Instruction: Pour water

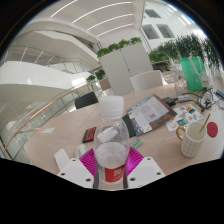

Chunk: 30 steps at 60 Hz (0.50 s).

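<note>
The gripper (pixel 111 168) is clamped on a water bottle (pixel 111 150), a mug (pixel 192 138) nearby on the table (pixel 60 135).

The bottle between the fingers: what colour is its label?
Red, on the bottle; the gripper view shows it.

Jaws clamped, pink pads (pixel 89 160) pressing inward.

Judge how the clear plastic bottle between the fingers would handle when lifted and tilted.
The clear plastic bottle looks thin-walled, so it may flex under the gripper. Its smooth sides and red label could slip against the pads. Tall and narrow, it would probably tip easily if released carelessly.
</note>
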{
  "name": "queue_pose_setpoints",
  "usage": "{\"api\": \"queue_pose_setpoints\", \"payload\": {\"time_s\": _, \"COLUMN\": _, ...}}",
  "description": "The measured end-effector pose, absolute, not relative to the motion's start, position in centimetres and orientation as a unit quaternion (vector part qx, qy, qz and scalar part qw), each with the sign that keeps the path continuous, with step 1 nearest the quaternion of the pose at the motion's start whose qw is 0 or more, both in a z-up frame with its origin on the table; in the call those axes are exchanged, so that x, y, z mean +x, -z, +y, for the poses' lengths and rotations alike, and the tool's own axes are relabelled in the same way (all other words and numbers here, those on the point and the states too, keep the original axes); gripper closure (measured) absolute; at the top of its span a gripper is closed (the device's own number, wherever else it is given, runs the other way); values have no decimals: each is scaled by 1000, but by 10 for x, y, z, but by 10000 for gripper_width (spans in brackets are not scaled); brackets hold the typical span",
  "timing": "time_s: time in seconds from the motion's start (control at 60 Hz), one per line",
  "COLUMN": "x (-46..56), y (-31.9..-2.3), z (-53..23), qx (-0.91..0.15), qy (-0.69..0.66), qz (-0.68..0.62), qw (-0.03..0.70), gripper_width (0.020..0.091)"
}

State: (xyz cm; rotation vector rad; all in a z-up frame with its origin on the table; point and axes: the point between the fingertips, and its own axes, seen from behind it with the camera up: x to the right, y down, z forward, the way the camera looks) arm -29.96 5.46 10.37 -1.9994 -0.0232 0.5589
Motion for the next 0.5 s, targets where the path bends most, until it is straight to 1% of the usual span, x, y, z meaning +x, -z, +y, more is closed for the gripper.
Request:
{"api": "queue_pose_setpoints", "payload": {"time_s": 0.017, "x": -294, "y": -111, "z": 58, "qx": -828, "qy": -253, "qz": 13, "qw": 500, "gripper_width": 777}}
{"api": "queue_pose_setpoints", "payload": {"time_s": 0.033, "x": -289, "y": -117, "z": 60, "qx": -826, "qy": -275, "qz": 37, "qw": 491, "gripper_width": 810}}
{"api": "queue_pose_setpoints", "payload": {"time_s": 0.05, "x": -284, "y": -123, "z": 63, "qx": -823, "qy": -296, "qz": 61, "qw": 480, "gripper_width": 778}}
{"api": "queue_pose_setpoints", "payload": {"time_s": 0.083, "x": -277, "y": -138, "z": 65, "qx": -817, "qy": -333, "qz": 114, "qw": 457, "gripper_width": 778}}
{"api": "queue_pose_setpoints", "payload": {"time_s": 0.1, "x": -271, "y": -134, "z": 71, "qx": -811, "qy": -357, "qz": 134, "qw": 444, "gripper_width": 778}}
{"api": "queue_pose_setpoints", "payload": {"time_s": 0.167, "x": -250, "y": -141, "z": 79, "qx": -782, "qy": -443, "qz": 224, "qw": 377, "gripper_width": 776}}
{"api": "queue_pose_setpoints", "payload": {"time_s": 0.183, "x": -246, "y": -141, "z": 80, "qx": -772, "qy": -463, "qz": 247, "qw": 359, "gripper_width": 815}}
{"api": "queue_pose_setpoints", "payload": {"time_s": 0.2, "x": -243, "y": -142, "z": 82, "qx": -760, "qy": -485, "qz": 269, "qw": 340, "gripper_width": 779}}
{"api": "queue_pose_setpoints", "payload": {"time_s": 0.233, "x": -251, "y": -146, "z": 85, "qx": -740, "qy": -510, "qz": 319, "qw": 301, "gripper_width": 779}}
{"api": "queue_pose_setpoints", "payload": {"time_s": 0.283, "x": -249, "y": -150, "z": 87, "qx": -689, "qy": -581, "qz": 372, "qw": 223, "gripper_width": 780}}
{"api": "queue_pose_setpoints", "payload": {"time_s": 0.35, "x": -246, "y": -170, "z": 86, "qx": -609, "qy": -650, "qz": 434, "qw": 137, "gripper_width": 780}}
{"api": "queue_pose_setpoints", "payload": {"time_s": 0.383, "x": -243, "y": -177, "z": 88, "qx": -576, "qy": -676, "qz": 448, "qw": 110, "gripper_width": 779}}
{"api": "queue_pose_setpoints", "payload": {"time_s": 0.45, "x": -233, "y": -180, "z": 90, "qx": -540, "qy": -695, "qz": 466, "qw": 88, "gripper_width": 778}}
{"api": "queue_pose_setpoints", "payload": {"time_s": 0.467, "x": -219, "y": -193, "z": 86, "qx": -523, "qy": -711, "qz": 465, "qw": 64, "gripper_width": 778}}
{"api": "queue_pose_setpoints", "payload": {"time_s": 0.483, "x": -236, "y": -186, "z": 97, "qx": -527, "qy": -696, "qz": 482, "qw": 76, "gripper_width": 778}}
{"api": "queue_pose_setpoints", "payload": {"time_s": 0.5, "x": -235, "y": -187, "z": 97, "qx": -520, "qy": -699, "qz": 485, "qw": 73, "gripper_width": 779}}
